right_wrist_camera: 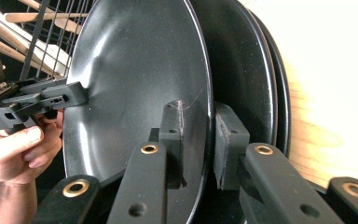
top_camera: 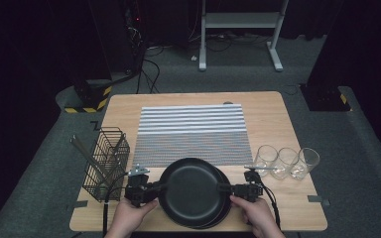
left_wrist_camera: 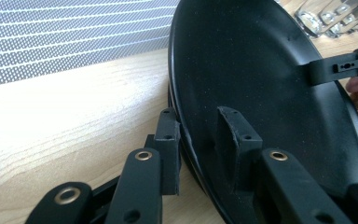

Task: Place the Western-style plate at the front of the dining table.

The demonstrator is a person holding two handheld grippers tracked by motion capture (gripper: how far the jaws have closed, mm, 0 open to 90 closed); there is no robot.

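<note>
High view: a wooden table (top_camera: 278, 119) with a striped placemat (top_camera: 193, 134) across its middle, seen from above the person's side.
Plates: a stack of black plates (top_camera: 224, 210) sits at the near edge, between the two hands; the top plate (top_camera: 191, 191) appears slightly lifted off the ones beneath.
Basket: a black wire basket (top_camera: 106, 163) holding wooden utensils stands to the left, near the stack.
Glasses: three clear glasses (top_camera: 286, 162) lie in a row to the right.
Left gripper (top_camera: 155, 187): jaws closed on the top plate's left rim, one jaw inside the dish, one under it.
Right gripper (top_camera: 224, 187): jaws pinching the opposite, right rim in the same way.
Key relation: the plate lies directly between the grippers, each equally close, gripped on opposite ends of one diameter running left to right. I judge a level lift depends on both hands rising together.
</note>
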